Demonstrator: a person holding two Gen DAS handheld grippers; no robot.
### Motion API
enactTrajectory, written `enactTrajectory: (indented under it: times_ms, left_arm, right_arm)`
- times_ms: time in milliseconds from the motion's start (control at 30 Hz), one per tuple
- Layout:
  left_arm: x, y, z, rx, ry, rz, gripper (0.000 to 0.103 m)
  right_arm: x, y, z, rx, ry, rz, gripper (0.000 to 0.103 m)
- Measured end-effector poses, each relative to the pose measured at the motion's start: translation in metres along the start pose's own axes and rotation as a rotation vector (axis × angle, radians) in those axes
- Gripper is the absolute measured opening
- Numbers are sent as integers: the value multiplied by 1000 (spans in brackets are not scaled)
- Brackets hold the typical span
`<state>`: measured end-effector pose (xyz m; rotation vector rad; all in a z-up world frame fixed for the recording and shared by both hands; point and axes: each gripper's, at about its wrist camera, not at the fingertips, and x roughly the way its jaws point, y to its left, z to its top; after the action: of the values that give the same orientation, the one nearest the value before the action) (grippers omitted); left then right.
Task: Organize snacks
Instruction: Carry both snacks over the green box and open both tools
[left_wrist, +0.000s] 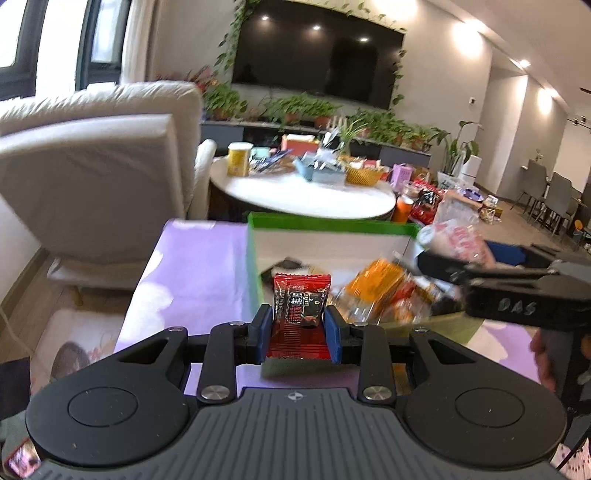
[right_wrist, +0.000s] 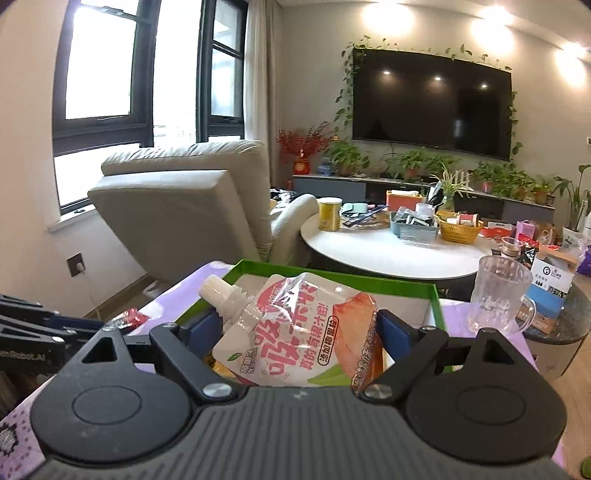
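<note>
The left gripper pinches a red candy packet upright at frame centre, over the green box's near edge. The right gripper clamps a pink jelly pouch above that box. A glass mug stands at right.

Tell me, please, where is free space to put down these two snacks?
Bare room: the purple tablecloth left of the green box, and the box's white floor along its far wall. Crowded: the box's near right part, where orange packets pile. Right of the box stands a glass mug.
</note>
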<state>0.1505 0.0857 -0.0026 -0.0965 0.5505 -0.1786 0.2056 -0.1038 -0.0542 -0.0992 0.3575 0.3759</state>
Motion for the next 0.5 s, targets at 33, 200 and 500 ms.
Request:
enactTrajectory:
  times_ms: [33,200,500]
  left_arm:
    - [4,-2,4,7,-4,-6,28]
    - [34,-13,20,13,4,-28,28]
    - [91,-13,32,-18,51,-29,28]
  right_arm:
    - [2,-2,1,0,0,-2,75]
    - [15,-10,4,12,-3,-6,75]
    - [40,-31,7,36,3,-42,75]
